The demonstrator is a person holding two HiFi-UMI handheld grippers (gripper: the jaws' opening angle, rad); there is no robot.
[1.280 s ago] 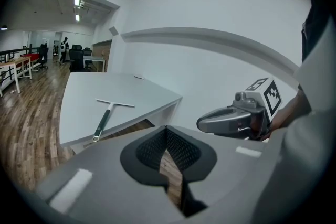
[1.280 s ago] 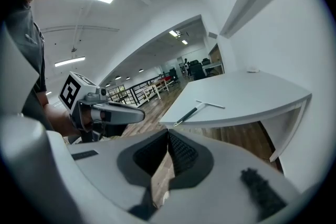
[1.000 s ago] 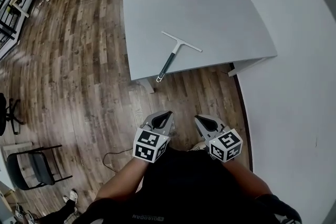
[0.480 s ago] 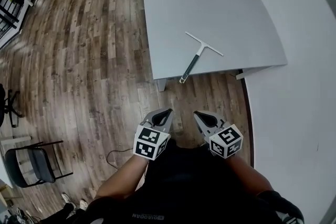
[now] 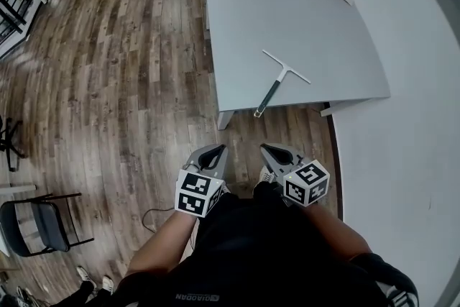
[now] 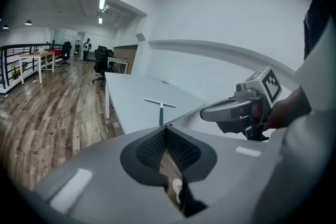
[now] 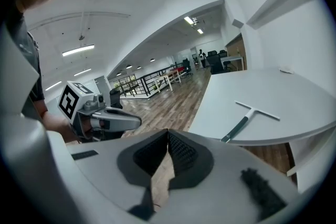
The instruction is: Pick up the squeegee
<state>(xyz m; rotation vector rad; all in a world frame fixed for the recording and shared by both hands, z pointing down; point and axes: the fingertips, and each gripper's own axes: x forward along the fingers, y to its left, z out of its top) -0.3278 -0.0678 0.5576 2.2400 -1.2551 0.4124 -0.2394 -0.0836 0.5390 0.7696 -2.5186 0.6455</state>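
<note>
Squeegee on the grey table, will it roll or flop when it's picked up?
Probably won't roll: the squeegee has a long crossbar lying flat on the table. It looks thin and straight, so likely stiff and light. Its handle end sits right at the table edge, so a careless push might knock it off.

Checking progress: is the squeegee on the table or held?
On the table: the squeegee lies flat near its front edge, clear of the left gripper and right gripper.
</note>
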